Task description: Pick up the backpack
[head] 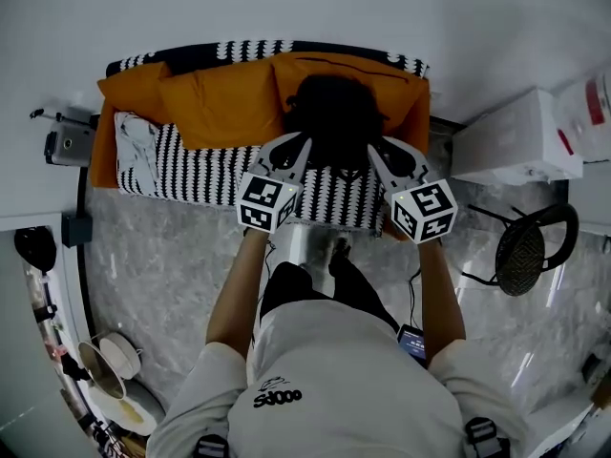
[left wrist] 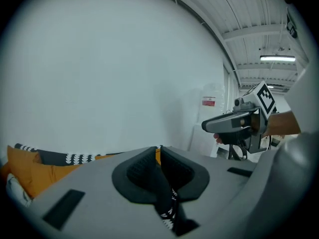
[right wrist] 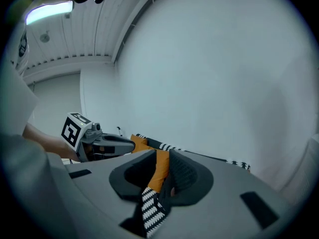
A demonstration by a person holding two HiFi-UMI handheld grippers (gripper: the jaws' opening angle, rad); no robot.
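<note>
A dark backpack (head: 334,113) rests against orange cushions (head: 224,98) on a sofa with a black-and-white patterned cover (head: 196,175). Both grippers reach toward the backpack's lower edge from the front. My left gripper (head: 297,144) is at its lower left with the jaws shut and empty (left wrist: 158,151). My right gripper (head: 379,147) is at its lower right; a narrow gap between its pads (right wrist: 162,156) shows only orange cushion and patterned cover. Each gripper appears in the other's view: the right gripper (left wrist: 234,126) and the left gripper (right wrist: 107,144). The backpack shows in neither gripper view.
A crumpled white cloth (head: 138,151) lies at the sofa's left end. White boxes (head: 520,136) and a black round stool (head: 525,251) stand to the right. A small device (head: 67,146) sits left of the sofa, and bowls (head: 105,361) lie on the floor at lower left.
</note>
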